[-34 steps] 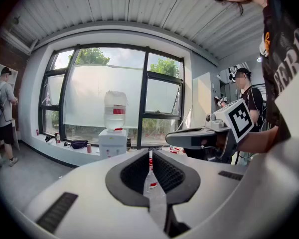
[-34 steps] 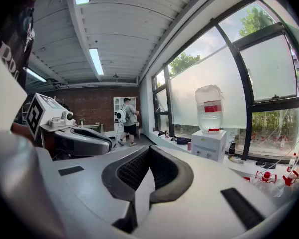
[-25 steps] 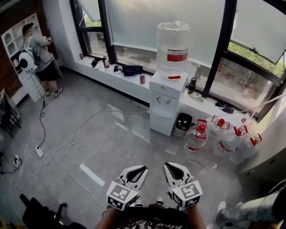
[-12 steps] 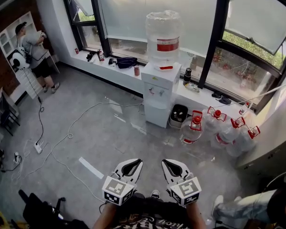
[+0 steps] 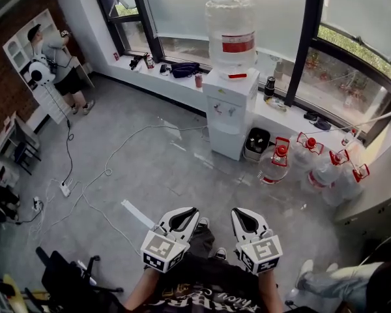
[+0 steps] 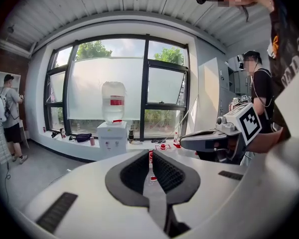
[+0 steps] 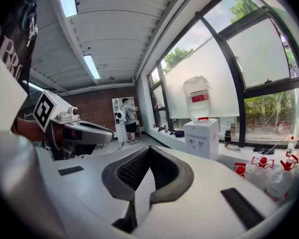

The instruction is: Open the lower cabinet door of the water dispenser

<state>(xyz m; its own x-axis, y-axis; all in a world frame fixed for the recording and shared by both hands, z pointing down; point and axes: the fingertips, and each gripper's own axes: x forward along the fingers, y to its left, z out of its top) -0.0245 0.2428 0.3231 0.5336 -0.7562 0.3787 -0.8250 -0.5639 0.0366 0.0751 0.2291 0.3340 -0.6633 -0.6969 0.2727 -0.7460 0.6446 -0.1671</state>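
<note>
While both the left gripper (image 5: pixel 185 214) and right gripper (image 5: pixel 242 215) are hanging pressed together and empty, well short of the water dispenser (image 5: pixel 229 109), its lower cabinet door (image 5: pixel 226 146) is sitting closed; jaws arriving unspread are probably risking skidding off it, or bumping the jugs (image 5: pixel 274 167) standing near it

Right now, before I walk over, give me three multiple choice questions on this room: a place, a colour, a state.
1. The black bin stands: A on the window ledge; B on the floor beside the water dispenser; C atop the dispenser.
2. The band on the water bottle is: A blue; B green; C red.
3. The right gripper is: A shut and empty; B wide open; C clamped on the door.
B: it sits on the floor at the dispenser's side. C: a red band rings the bottle. A: its jaws meet with nothing between.
</note>
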